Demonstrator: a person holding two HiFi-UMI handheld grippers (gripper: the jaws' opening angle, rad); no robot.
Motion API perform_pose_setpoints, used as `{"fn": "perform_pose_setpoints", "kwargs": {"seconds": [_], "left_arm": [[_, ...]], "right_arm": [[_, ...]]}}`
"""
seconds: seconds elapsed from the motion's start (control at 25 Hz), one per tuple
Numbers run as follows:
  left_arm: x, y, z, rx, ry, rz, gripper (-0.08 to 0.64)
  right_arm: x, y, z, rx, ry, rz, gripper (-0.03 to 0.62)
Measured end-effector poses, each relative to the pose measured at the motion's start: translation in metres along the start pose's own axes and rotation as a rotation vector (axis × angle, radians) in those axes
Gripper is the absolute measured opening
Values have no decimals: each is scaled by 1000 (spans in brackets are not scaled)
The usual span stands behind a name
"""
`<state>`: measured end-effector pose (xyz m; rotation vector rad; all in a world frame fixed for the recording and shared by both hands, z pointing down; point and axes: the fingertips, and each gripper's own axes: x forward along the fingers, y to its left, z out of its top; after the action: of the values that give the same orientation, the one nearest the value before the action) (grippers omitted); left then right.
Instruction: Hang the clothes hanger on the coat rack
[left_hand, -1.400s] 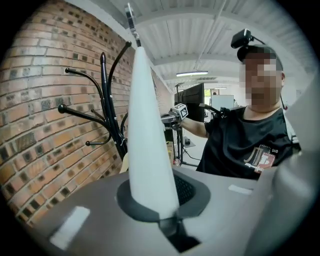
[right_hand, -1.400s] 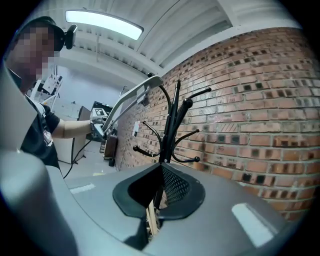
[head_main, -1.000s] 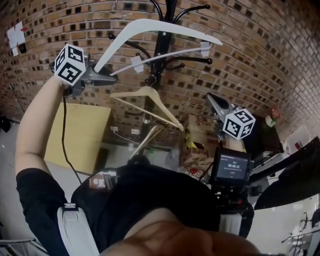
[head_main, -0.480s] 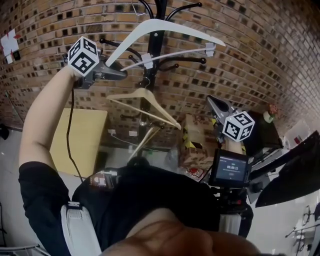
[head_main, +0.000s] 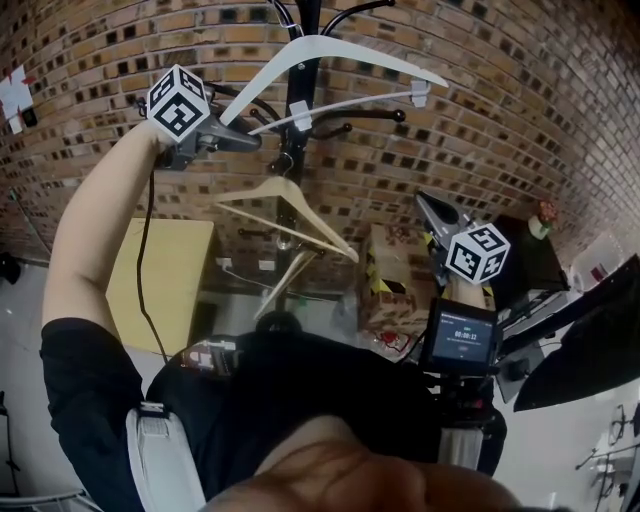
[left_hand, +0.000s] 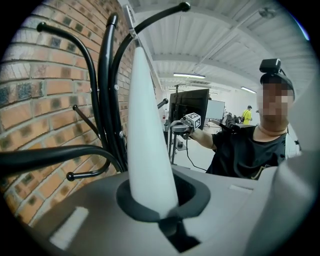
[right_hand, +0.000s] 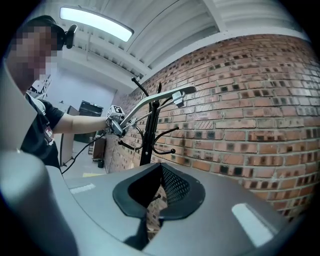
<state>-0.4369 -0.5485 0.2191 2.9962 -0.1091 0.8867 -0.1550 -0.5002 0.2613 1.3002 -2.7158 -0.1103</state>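
My left gripper (head_main: 222, 136) is raised at the upper left and is shut on one end of a white clothes hanger (head_main: 335, 52). The hanger slants up across the black coat rack (head_main: 306, 60), whose curved arms spread around it. The left gripper view shows the white hanger arm (left_hand: 147, 125) rising out of the shut gripper (left_hand: 160, 202) beside the rack's arms (left_hand: 106, 95). A wooden hanger (head_main: 285, 200) hangs lower on the rack. My right gripper (head_main: 436, 212) is low at the right, away from the rack, shut on nothing (right_hand: 157, 192). Whether the white hanger's hook rests on the rack I cannot tell.
A brick wall (head_main: 480, 110) stands right behind the rack. On the floor below are a yellow board (head_main: 165, 275) at the left and a cardboard box (head_main: 395, 285). A small screen on a stand (head_main: 462, 335) and a dark monitor (head_main: 590, 340) are at the right.
My left gripper has carried the white hanger to the right and a little up, closer to the rack's pole. The right gripper has hardly moved.
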Motion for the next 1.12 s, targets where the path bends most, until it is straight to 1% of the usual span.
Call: {"fn": "perform_pose_setpoints", "kwargs": {"seconds": [0.16,0.36,0.48,0.56,0.64,0.72,0.84,0.96,1.12], "left_arm": [[8,4,-4,-5,1,-23,18],[16,7,-6,-16,13,-32,18],[18,7,-12,-46,8,-45,18],[18,11,-21,-82,0,-49,18],[17,21,-35,-118,0,-27,17],[16,31,-48,-137,20,17,17],[11,32,-47,-108,53,65,15],[7,30,-31,-63,97,75,17],[8,30,-17,-23,164,99,17]], "right_arm": [[-1,-1,-5,7,4,0,15],[-1,-3,-8,10,5,2,15],[0,-2,-11,14,8,5,15],[1,-1,-15,20,14,5,15],[4,-2,-19,27,18,5,15],[7,-3,-22,30,25,10,15],[11,-2,-22,30,26,16,15],[14,0,-18,29,16,25,15],[18,6,-17,22,23,39,15]]}}
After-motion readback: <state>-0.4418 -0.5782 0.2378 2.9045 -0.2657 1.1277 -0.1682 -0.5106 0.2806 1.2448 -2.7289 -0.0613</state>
